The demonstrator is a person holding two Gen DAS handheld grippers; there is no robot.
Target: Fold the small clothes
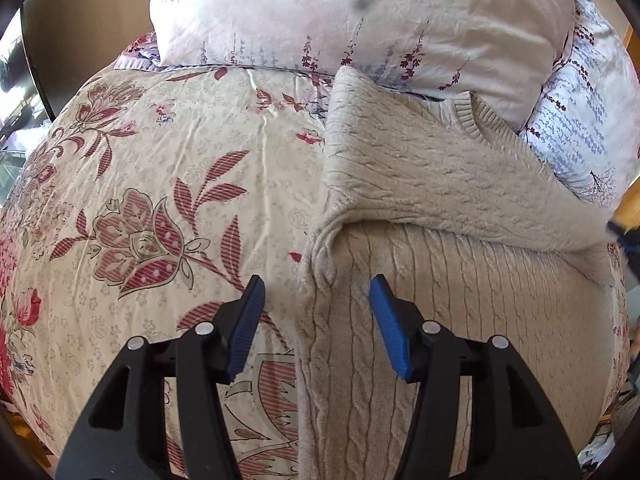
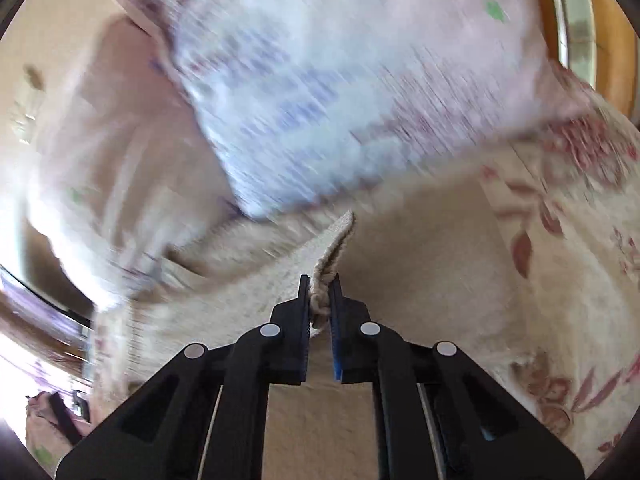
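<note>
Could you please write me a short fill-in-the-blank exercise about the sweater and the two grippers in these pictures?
1. The right gripper is shut on a bunched edge of the beige cable-knit ____.
2. The left gripper hovers over the sweater with its blue-padded fingers ____, gripping nothing.
3. The sweater lies on a cream bedspread printed with red ____.
4. Beyond the sweater's ribbed neckline lies a pale floral ____.

Missing words: sweater; open; flowers; pillow

Beige cable-knit sweater lies on bed w/ floral cream bedspread, top part folded over lower body. Pale floral pillows behind it. Left tool straddles sweater's left edge.
</note>
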